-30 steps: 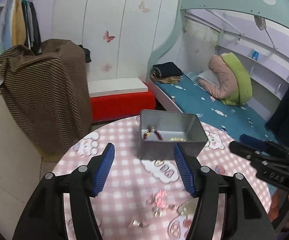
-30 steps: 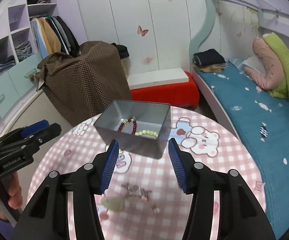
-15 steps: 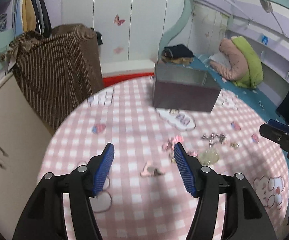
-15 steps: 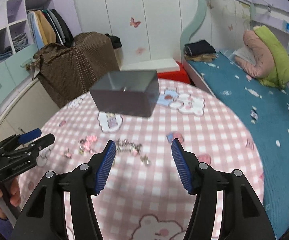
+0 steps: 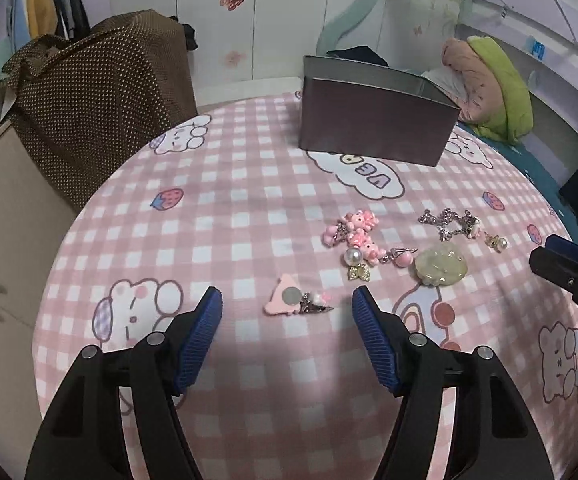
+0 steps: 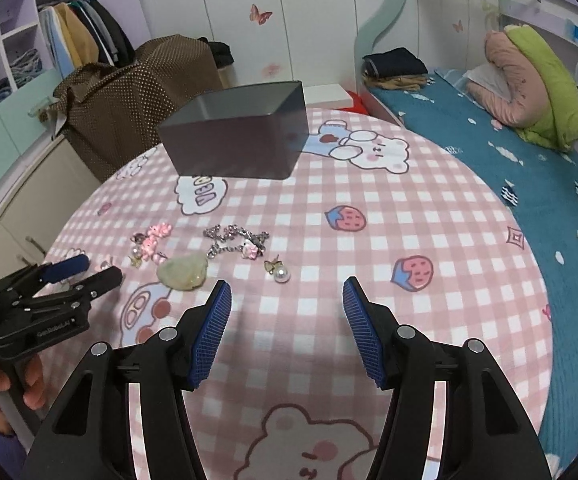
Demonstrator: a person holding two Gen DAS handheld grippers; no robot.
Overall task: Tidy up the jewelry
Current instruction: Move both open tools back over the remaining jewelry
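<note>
The tin [image 5: 373,120] stood at twelve o'clock on the table [image 5: 225,216]; the trinkets [image 5: 357,240] lay before it, the clip [image 5: 289,300] nearest, the pendant [image 5: 441,266] at two o'clock.

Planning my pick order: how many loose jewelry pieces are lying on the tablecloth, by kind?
Pearl earrings: 2
Green pendant: 1
Silver chain: 1
Pink bear charm cluster: 1 (tangled, counted as one)
Pink triangle piece: 1
Total: 6. Inside of the metal tin is hidden.
</note>
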